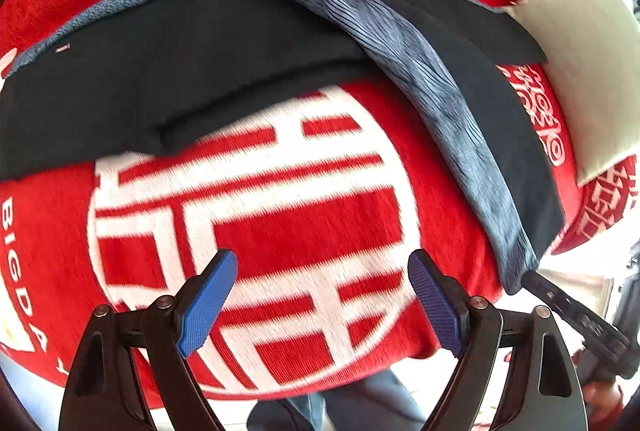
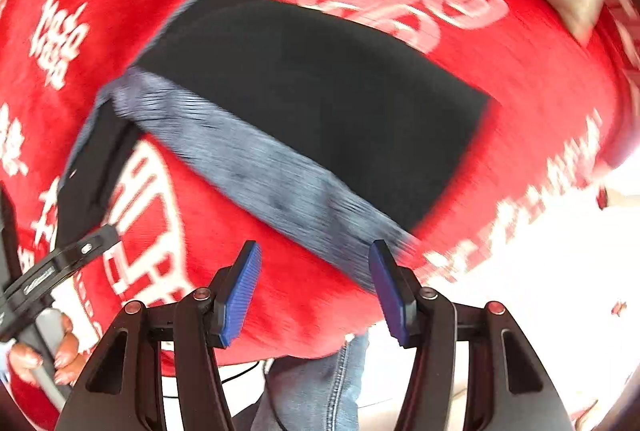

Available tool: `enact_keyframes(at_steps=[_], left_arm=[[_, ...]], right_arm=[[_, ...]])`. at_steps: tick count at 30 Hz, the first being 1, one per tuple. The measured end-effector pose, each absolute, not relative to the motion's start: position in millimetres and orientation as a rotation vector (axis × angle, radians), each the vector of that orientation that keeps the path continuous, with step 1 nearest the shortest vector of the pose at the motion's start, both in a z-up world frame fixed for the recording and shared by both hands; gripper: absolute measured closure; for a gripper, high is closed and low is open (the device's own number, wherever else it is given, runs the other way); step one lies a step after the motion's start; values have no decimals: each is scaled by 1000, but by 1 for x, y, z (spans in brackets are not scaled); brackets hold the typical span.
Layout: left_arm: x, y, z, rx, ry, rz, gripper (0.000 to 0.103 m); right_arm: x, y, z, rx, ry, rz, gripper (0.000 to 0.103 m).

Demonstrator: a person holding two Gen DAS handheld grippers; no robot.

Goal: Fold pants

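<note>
Dark pants (image 1: 192,71) lie spread over a red blanket, one black leg running left and a grey-blue ribbed band (image 1: 424,79) crossing down to the right. My left gripper (image 1: 322,301) hovers over the blanket's white emblem, short of the pants, open with nothing between its blue pads (image 1: 208,307). In the blurred right wrist view the black pants (image 2: 320,103) and grey band (image 2: 272,183) run diagonally. My right gripper (image 2: 316,291) is open above the band's near end, which lies close by the right pad (image 2: 390,291); nothing is gripped.
The red blanket (image 1: 320,227) with white characters covers the whole surface. A cream pillow (image 1: 592,71) lies at its right edge. The person's jeans (image 2: 320,387) show past the near edge. The other gripper (image 2: 60,263) and the hand (image 2: 64,355) holding it appear at lower left.
</note>
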State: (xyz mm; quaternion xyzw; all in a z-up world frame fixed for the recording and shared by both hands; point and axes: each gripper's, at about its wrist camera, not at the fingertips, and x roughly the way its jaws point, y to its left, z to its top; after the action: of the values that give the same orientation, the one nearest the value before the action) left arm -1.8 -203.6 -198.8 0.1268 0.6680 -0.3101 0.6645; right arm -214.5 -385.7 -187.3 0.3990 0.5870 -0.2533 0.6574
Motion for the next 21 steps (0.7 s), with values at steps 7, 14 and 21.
enact_keyframes(at_steps=[7, 14, 21], left_arm=[[-19, -217, -200, 314, 1510, -718, 15], [-21, -258, -214, 271, 1542, -703, 15], [-4, -290, -216, 150, 1595, -724, 15]], right_arm=[[-250, -403, -208, 1021, 1277, -579, 43], [-235, -402, -220, 1029, 1241, -319, 58], [-240, -438, -206, 1169, 1209, -225, 100]])
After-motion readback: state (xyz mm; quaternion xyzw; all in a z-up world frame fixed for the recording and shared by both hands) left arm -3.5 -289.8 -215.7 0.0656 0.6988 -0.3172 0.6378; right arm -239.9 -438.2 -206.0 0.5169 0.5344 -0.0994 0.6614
